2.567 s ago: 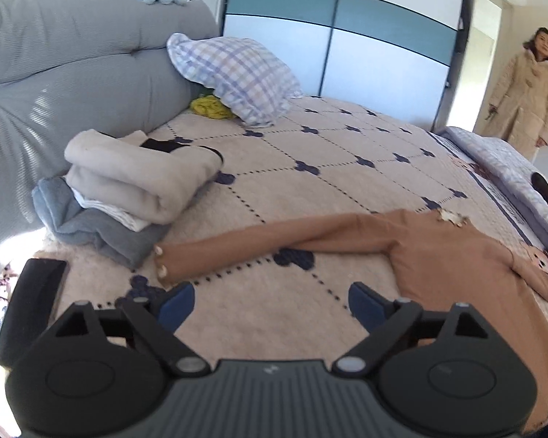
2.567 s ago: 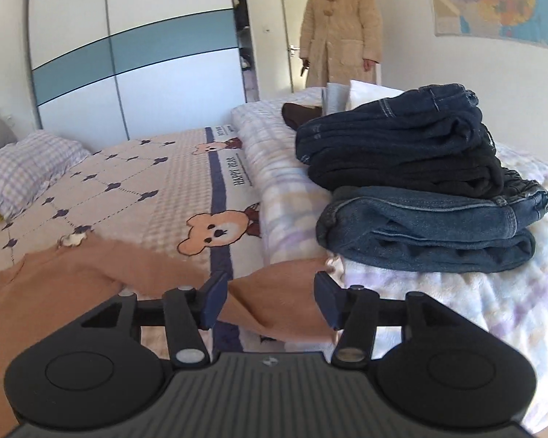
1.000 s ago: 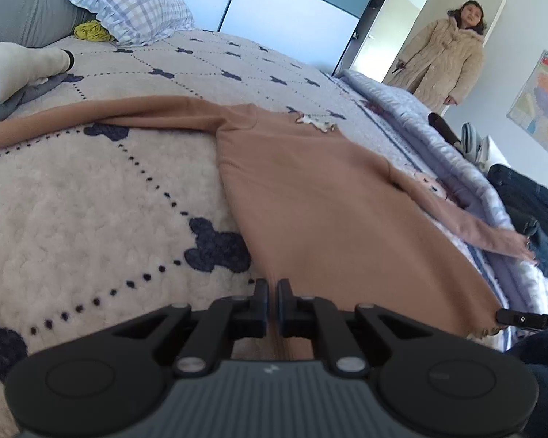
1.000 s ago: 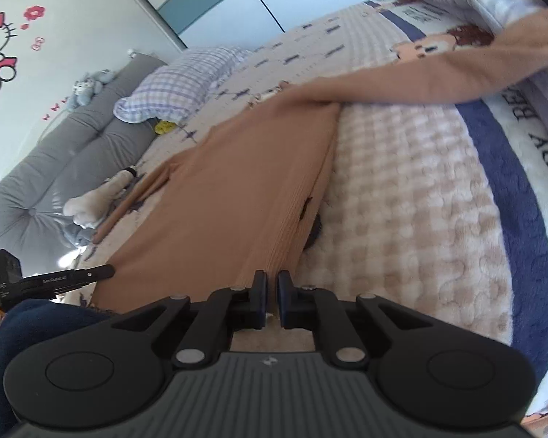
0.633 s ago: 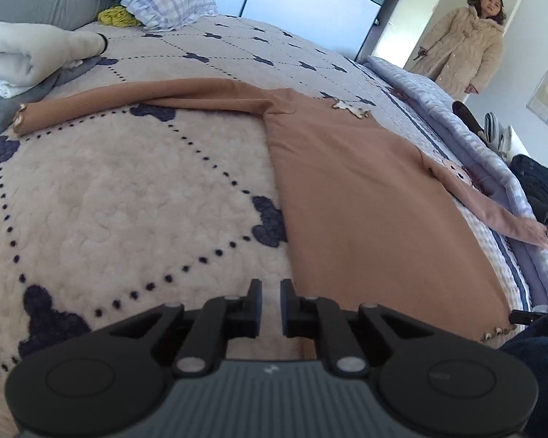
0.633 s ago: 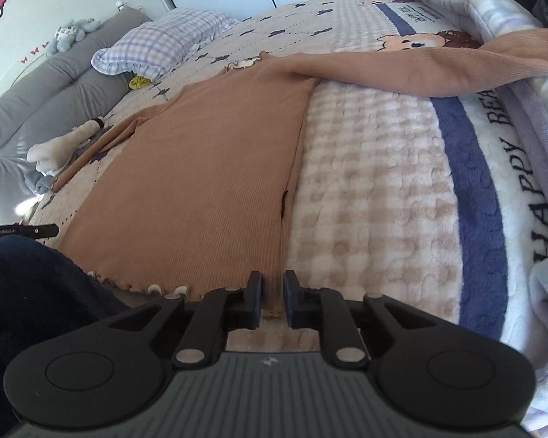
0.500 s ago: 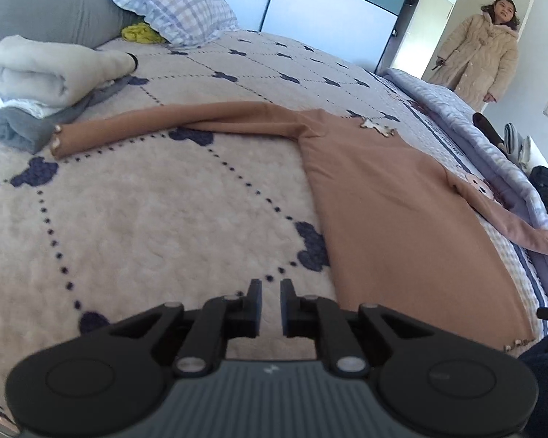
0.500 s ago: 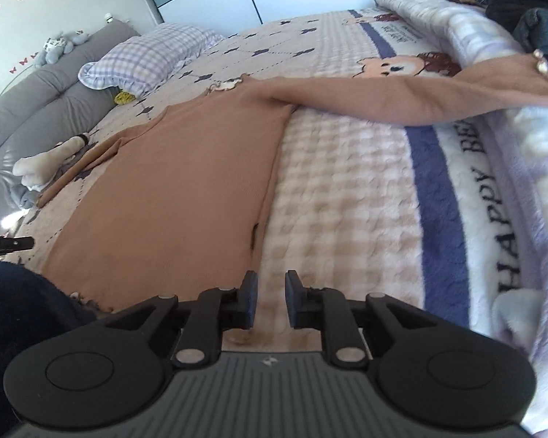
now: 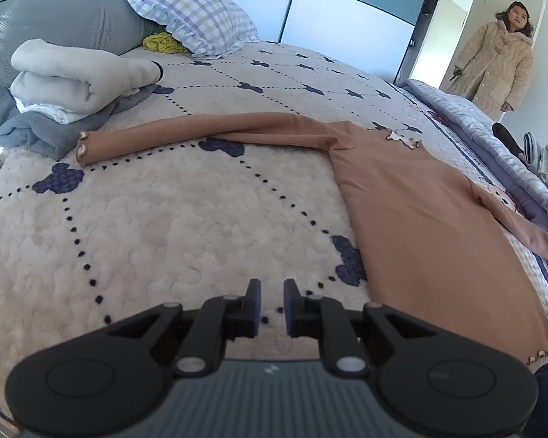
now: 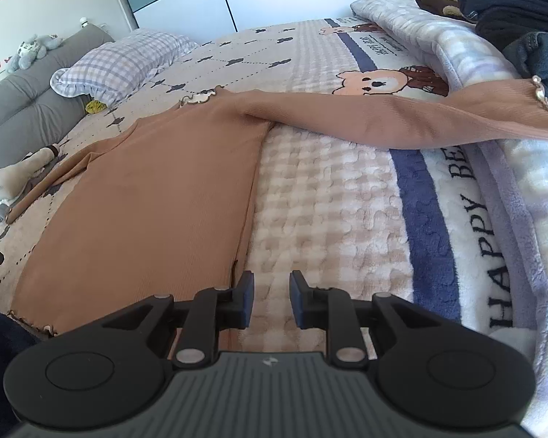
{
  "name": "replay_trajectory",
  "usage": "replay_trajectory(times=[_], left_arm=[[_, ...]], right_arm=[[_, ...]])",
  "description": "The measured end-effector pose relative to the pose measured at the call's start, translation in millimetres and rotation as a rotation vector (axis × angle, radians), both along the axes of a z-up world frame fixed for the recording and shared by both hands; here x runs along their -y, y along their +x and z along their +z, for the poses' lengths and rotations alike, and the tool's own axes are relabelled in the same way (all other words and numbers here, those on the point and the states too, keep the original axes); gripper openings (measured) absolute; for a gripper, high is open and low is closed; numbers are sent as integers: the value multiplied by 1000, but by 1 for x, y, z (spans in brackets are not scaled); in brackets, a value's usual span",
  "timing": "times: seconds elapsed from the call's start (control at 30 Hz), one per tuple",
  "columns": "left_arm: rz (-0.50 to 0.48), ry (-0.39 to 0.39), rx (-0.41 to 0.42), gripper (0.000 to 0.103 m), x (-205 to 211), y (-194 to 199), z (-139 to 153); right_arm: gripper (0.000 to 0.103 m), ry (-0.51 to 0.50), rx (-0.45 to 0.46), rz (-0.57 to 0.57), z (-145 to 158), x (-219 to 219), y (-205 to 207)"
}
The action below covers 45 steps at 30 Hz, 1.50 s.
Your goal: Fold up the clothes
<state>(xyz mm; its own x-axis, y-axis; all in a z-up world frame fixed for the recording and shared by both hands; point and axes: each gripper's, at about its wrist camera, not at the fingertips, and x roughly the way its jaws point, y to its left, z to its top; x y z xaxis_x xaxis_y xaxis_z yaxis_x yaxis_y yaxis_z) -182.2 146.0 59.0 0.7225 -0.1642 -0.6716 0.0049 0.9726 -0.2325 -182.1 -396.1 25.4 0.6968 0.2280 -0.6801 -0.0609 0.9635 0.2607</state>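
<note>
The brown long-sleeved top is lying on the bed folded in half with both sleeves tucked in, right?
Not folded: the brown long-sleeved top lies flat on the bed with both sleeves stretched straight out to the sides, as the right wrist view shows.

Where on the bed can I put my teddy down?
Bare blanket lies between the brown sweater and the folded clothes pile, below its stretched sleeve. Crowded: the jeans stack side and near the checked pillow.

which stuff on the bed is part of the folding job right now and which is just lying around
In the job: brown long-sleeved top, spread flat; left gripper and right gripper, jaws just opened, nothing between them.

Lying about: checked pillow, folded cream and grey pile, stacked jeans, yellow cloth.
</note>
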Motion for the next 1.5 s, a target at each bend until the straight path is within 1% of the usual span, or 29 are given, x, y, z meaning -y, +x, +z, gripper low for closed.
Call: replay_trajectory(times=[0.2, 0.37, 0.47, 0.6, 0.67, 0.73, 0.77, 0.83, 0.9, 0.97, 1.0, 1.03, 1.07, 1.13, 1.23, 1.27, 1.33, 1.37, 1.4, 1.43, 1.47, 1.5], left_arm=[[29, -10, 2, 13, -16, 0, -3], [28, -22, 8, 14, -18, 5, 0], [15, -8, 20, 15, -12, 17, 4], [-28, 5, 29, 16, 6, 48, 10], [-59, 16, 40, 22, 19, 66, 14], [-100, 31, 54, 37, 34, 90, 21], [-118, 40, 66, 41, 40, 102, 26], [-146, 65, 89, 56, 53, 129, 35], [-161, 108, 107, 58, 67, 160, 43], [-197, 145, 127, 64, 84, 194, 48], [-210, 150, 133, 73, 92, 213, 49], [-218, 149, 129, 76, 99, 233, 47], [-224, 147, 122, 76, 106, 252, 45], [-240, 139, 82, 76, 120, 291, 35], [-243, 179, 8, 76, 137, 338, 12], [-240, 181, -29, 76, 139, 352, 3], [-228, 152, -90, 75, 138, 367, -15], [-229, 143, -86, 74, 139, 369, -21], [-251, 157, -60, 66, 143, 365, -22], [-278, 178, -30, 49, 148, 361, -23], [-302, 184, -9, 39, 151, 358, -22], [-312, 182, 4, 21, 155, 355, -22]], right_arm=[[24, -23, -14, 2, -5, -11, 12], [24, -64, -22, 25, -8, -24, 20], [24, -78, -18, 33, -7, -24, 26], [24, -102, -21, 56, -13, -22, 42], [24, -119, -13, 77, -12, -22, 55], [24, -121, 3, 89, -7, -21, 73], [24, -119, 12, 92, -4, -19, 84], [24, -129, 33, 109, 4, -20, 111], [25, -158, 62, 126, 13, -23, 142], [28, -153, 95, 144, 22, -25, 178], [32, -147, 111, 152, 27, -26, 196], [36, -135, 119, 160, 30, -27, 216], [38, -125, 116, 167, 31, -29, 237], [39, -130, 92, 177, 31, -34, 279], [39, -124, 26, 195, 24, -40, 331], [39, -107, -5, 210, 18, -41, 347], [39, -79, -66, 242, 4, -42, 368], [39, -88, -84, 253, -4, -44, 374], [39, -109, -71, 273, -8, -48, 373], [37, -135, -48, 297, -11, -52, 370], [33, -159, -26, 322, -11, -57, 366], [21, -183, -4, 349, -10, -61, 361]])
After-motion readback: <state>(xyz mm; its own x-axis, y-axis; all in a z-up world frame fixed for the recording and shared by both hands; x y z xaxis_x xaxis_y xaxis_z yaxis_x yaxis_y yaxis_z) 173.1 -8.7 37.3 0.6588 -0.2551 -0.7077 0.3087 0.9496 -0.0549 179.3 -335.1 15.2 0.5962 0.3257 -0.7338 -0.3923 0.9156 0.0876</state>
